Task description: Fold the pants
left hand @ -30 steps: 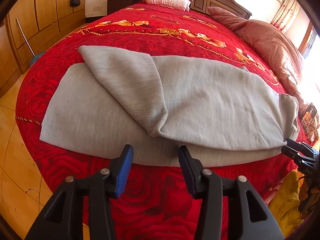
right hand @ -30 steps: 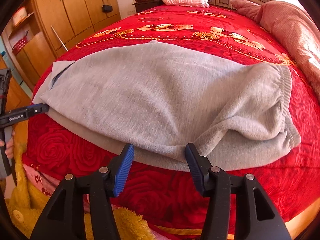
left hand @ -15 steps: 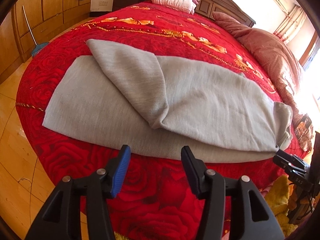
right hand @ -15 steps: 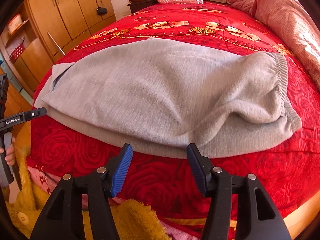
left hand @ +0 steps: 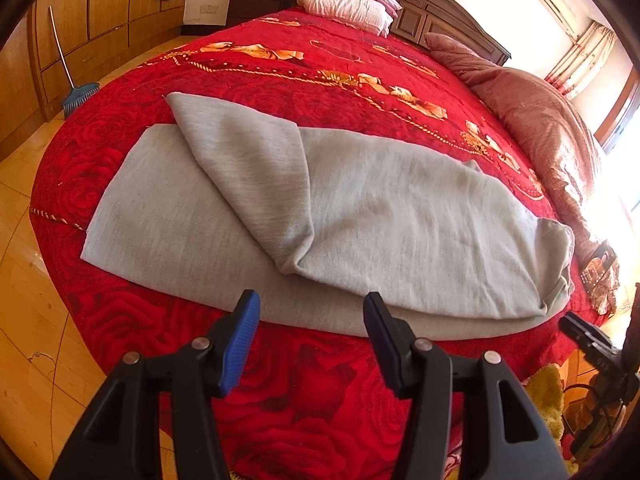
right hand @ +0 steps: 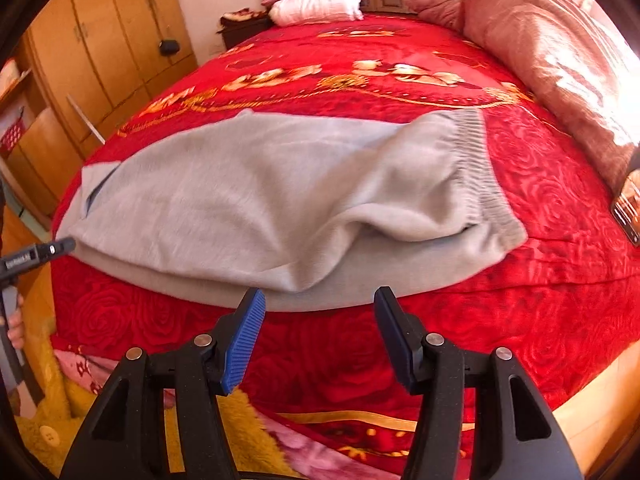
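Grey knitted pants are laid across the red rose-patterned bed, one leg folded askew. Left gripper and right gripper are held short of the hem, jaws parted, empty. Corners should be aligned before folding.

Lower pant leg: mostly covered by the folded-over upper layer.
Right gripper: in the left wrist view, only one black tip shows at the right edge.
Phone: cut by the right edge.
Hand: only fingertips visible, far left.
Right wrist view: motion-blurred throughout.
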Available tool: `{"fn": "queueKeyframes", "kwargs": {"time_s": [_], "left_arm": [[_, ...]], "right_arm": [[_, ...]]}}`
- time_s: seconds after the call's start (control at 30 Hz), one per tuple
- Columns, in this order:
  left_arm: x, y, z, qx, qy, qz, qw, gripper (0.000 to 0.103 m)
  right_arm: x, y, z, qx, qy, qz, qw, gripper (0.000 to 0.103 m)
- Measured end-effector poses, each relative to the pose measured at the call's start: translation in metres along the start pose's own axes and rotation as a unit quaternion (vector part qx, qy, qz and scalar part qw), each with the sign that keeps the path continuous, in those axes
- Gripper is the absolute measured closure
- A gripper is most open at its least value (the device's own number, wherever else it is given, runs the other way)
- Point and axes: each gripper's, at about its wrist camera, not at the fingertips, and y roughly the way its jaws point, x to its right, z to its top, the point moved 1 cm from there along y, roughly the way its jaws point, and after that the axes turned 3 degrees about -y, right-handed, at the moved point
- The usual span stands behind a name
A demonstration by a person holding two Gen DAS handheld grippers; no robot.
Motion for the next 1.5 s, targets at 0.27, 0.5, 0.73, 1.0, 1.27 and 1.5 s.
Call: {"fn": "queueKeyframes", "kwargs": {"time_s": [0.27,0.5,0.73,1.0,1.27,1.5], "left_arm": [[-0.005,0.005,0.004,-0.001,-0.026,0.005,0.9997,0.046],[-0.011,0.008,0.010,0.004,-0.046,0.008,0.9989,0.046],[-0.012,0.013,0.014,0.005,-0.055,0.009,0.9984,0.046],[-0.017,0.016,0.016,0.006,-0.068,0.009,0.9976,0.046],[-0.018,0.024,0.018,0.002,-0.078,0.009,0.9969,0.046],[-0.014,0.025,0.018,0.009,-0.065,0.003,0.9978,0.046]], "right_arm": [[0.048,-0.006,-0.001,0.018,0.084,-0.002,0.996,0.045],[0.090,-0.005,0.000,0.035,0.195,0.051,0.979,0.045],[0.092,0.003,0.015,0.047,0.222,0.099,0.969,0.050],[0.090,0.031,0.016,0.025,0.250,0.119,0.961,0.053],[0.103,0.040,0.013,0.034,0.291,0.132,0.947,0.063],[0.117,0.034,0.010,0.051,0.316,0.135,0.938,0.063]]}}
